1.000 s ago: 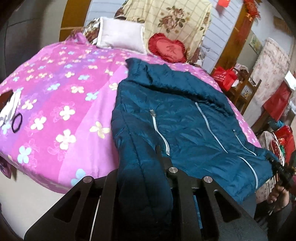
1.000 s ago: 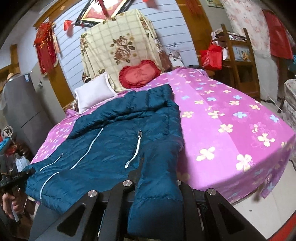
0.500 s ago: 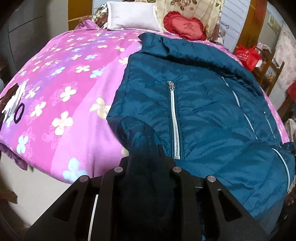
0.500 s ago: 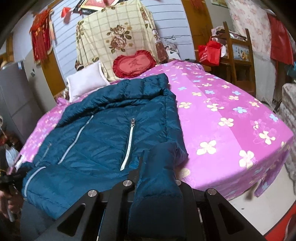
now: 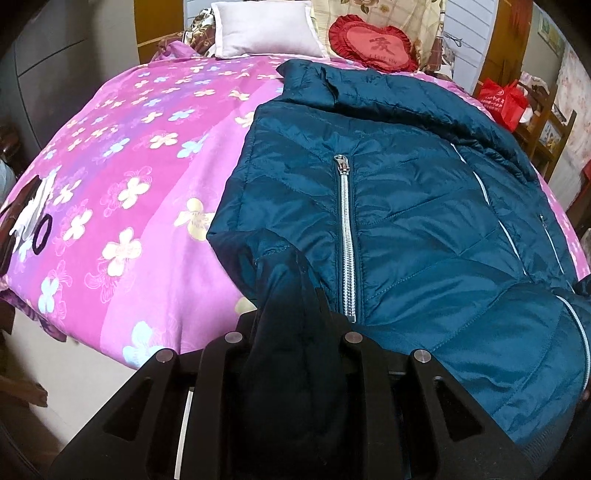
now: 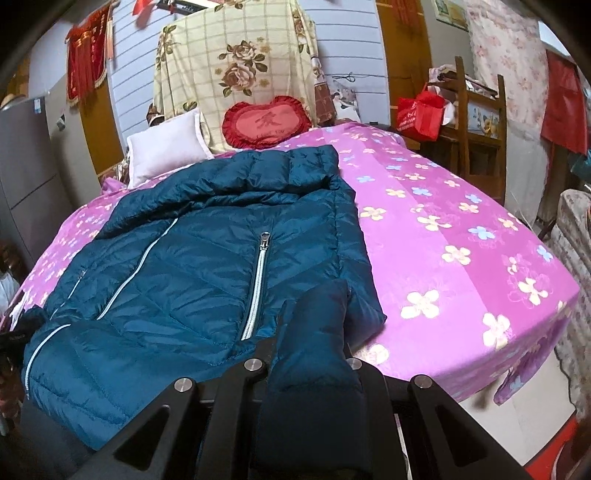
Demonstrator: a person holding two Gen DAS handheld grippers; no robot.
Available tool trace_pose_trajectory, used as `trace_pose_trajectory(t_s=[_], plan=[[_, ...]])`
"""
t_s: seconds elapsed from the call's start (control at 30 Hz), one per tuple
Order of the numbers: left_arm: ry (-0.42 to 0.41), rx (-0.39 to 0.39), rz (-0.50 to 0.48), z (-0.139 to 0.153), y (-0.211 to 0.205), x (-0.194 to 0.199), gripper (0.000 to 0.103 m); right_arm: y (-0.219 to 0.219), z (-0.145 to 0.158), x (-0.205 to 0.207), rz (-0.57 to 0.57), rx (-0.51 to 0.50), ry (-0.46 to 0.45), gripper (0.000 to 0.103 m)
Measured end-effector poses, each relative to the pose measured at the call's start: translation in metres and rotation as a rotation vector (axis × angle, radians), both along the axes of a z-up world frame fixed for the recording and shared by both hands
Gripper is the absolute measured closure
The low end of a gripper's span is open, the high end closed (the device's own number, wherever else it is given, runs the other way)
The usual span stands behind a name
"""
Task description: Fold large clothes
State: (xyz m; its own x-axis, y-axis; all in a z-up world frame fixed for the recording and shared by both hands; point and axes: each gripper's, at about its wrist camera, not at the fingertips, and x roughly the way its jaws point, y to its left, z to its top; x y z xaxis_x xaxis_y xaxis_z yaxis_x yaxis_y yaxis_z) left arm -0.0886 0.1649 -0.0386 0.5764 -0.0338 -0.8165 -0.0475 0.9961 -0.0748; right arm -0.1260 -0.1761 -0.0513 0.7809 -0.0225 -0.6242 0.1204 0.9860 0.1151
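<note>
A teal quilted jacket (image 5: 406, 221) lies front up on the pink flowered bed cover (image 5: 129, 166), its collar toward the pillows and its silver zips showing. My left gripper (image 5: 291, 306) is shut on a dark bunched part of the jacket's near left edge, at the foot of the bed. In the right wrist view the same jacket (image 6: 207, 266) spreads over the bed cover (image 6: 461, 240). There my right gripper (image 6: 310, 339) is shut on a padded sleeve end at the jacket's near right corner. Fabric hides the fingertips of both grippers.
A white pillow (image 5: 264, 27) and a red heart cushion (image 5: 373, 46) sit at the head of the bed. A black hair tie (image 5: 40, 236) lies on the cover's left edge. A red bag (image 6: 421, 114) and a wooden chair (image 6: 480, 129) stand to the right.
Both grippers have come down and in toward the foot of the bed, still holding the jacket. The lifted fabric has sunk, and the jacket lies flatter on the cover.
</note>
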Motion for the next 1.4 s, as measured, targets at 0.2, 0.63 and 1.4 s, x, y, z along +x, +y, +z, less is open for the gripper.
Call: trace_pose_trajectory(t_s=[0.2,0.63,1.4], plan=[[0.0,0.008,0.004,0.0,-0.001,0.0,0.085,-0.002,-0.002,0.003,-0.012,0.034,0.03,0.093],[-0.004,0.018,-0.002,-0.001,-0.001,0.0,0.085,0.007,0.002,0.003,-0.024,-0.034,0.048,0.093],[-0.03,-0.098,0.002,0.008,0.017,-0.013,0.097,0.007,0.016,-0.01,-0.03,-0.063,-0.023,0.093]])
